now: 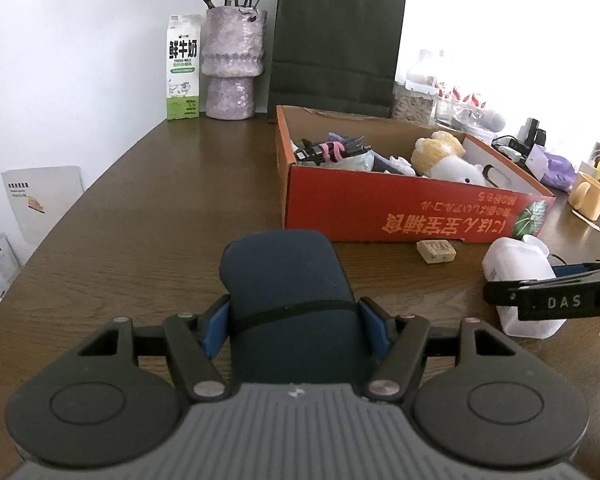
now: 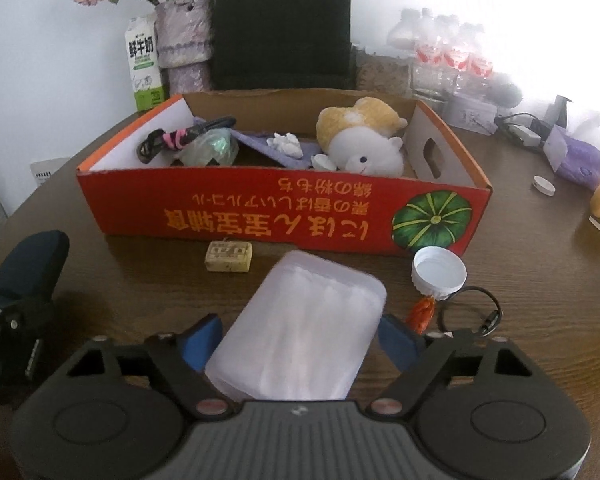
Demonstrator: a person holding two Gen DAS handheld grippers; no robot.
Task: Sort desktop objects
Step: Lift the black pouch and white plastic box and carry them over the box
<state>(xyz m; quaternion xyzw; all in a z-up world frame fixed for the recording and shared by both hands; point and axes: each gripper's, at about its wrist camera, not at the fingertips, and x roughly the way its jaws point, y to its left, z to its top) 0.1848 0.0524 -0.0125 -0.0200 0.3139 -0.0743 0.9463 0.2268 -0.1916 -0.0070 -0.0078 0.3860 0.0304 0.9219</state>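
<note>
Both grippers grip loads, left gripper [image 1: 294, 326] a navy case [image 1: 286, 276], right gripper [image 2: 300, 340] a plastic tub [image 2: 300, 328]; box [image 2: 240, 216] part-filled, eraser [image 2: 229, 256] and cap [image 2: 439, 274] remain out.

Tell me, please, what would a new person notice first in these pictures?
First, the red cardboard box in the middle of the brown table, with a white and yellow plush toy inside. Next, what each gripper holds in front of it: the left gripper a dark blue case, the right gripper a translucent white container.
</note>
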